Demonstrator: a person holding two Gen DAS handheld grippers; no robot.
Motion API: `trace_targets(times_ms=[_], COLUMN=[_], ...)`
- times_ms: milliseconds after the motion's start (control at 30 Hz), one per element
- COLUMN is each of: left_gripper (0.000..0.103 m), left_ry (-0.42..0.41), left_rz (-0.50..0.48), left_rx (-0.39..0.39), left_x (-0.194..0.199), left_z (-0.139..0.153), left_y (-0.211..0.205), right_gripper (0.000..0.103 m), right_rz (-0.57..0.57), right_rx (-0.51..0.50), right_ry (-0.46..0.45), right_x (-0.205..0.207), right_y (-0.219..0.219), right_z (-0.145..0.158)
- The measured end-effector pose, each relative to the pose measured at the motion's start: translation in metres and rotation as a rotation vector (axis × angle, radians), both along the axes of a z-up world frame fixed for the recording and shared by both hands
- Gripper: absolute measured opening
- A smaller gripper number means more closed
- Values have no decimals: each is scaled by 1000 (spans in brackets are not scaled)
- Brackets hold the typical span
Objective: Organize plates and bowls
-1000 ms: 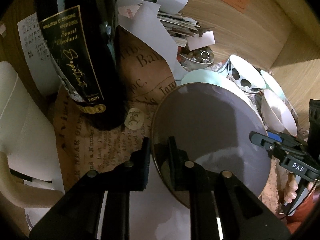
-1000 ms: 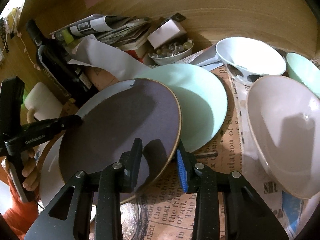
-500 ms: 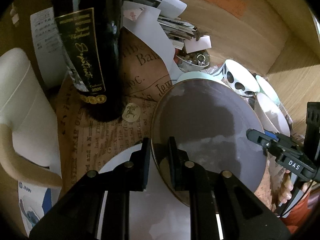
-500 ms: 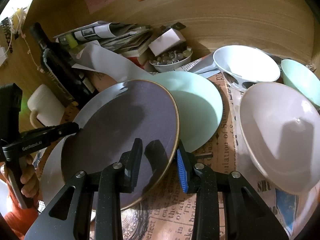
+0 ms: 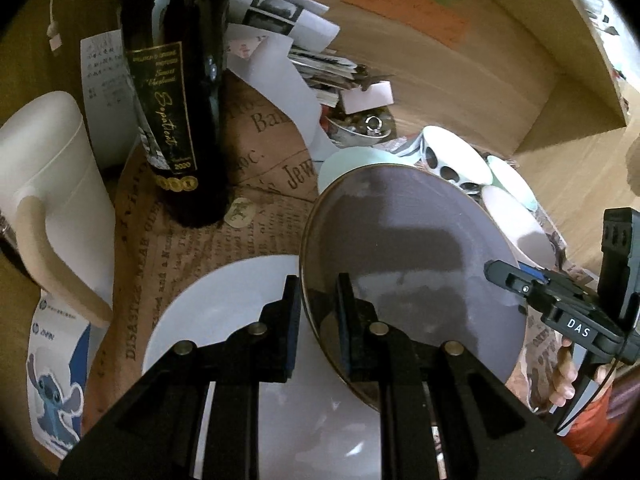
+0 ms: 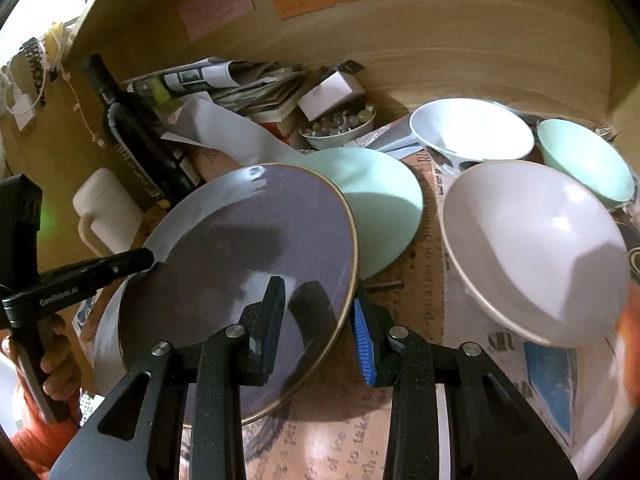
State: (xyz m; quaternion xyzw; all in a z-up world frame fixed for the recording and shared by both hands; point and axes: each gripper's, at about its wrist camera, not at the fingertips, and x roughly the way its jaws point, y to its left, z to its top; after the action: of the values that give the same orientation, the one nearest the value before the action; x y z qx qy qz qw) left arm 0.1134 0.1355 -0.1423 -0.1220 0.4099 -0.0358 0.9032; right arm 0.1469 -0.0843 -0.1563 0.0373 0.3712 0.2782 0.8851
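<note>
Together we hold the grey plate [image 5: 408, 264] by two sides of its rim: our left gripper [image 5: 318, 320] is pinched nearly shut on the near-left edge, and our right gripper [image 6: 316, 320] is clamped on the opposite edge at a narrow opening, one pad above the glaze and one below. The plate hangs tilted in the air between the two tools, clear of the newspaper-print mat [image 6: 424, 280].

Just below our left gripper lies a white plate [image 5: 224, 320], flat on the mat. Ahead of the right gripper, partly hidden behind the grey plate, rests a mint-green plate [image 6: 384, 200]. Further ahead and to the right of that gripper sit three bowls: a pale bowl [image 6: 532, 248] nearest, a white bowl [image 6: 472, 128] behind it and a mint bowl [image 6: 584, 160] furthest right. A dark wine bottle [image 5: 172, 92] and a white mug [image 5: 52, 184] stand ahead-left of the left gripper.

We judge the step in hand to be carrying the grey plate toward a stack, most likely onto the white plate beneath it. Next we would need to level the plate, centre it over the white one, lower both sides evenly, then ease both grips off without dragging the rim.
</note>
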Motion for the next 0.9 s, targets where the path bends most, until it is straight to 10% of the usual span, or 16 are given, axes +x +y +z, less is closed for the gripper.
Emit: trace_targets(times_ms=[900], left_gripper=[16], left_ry=[-21], left_rz=[-55], left_rx=[-5], left_x=[-47], left_z=[-3], left_y=[-77], right_gripper=[30], right_rz=[-37], right_rx=[-12], right_ry=[-1], right_x=[-50], right_y=[-69], right_z=[-7])
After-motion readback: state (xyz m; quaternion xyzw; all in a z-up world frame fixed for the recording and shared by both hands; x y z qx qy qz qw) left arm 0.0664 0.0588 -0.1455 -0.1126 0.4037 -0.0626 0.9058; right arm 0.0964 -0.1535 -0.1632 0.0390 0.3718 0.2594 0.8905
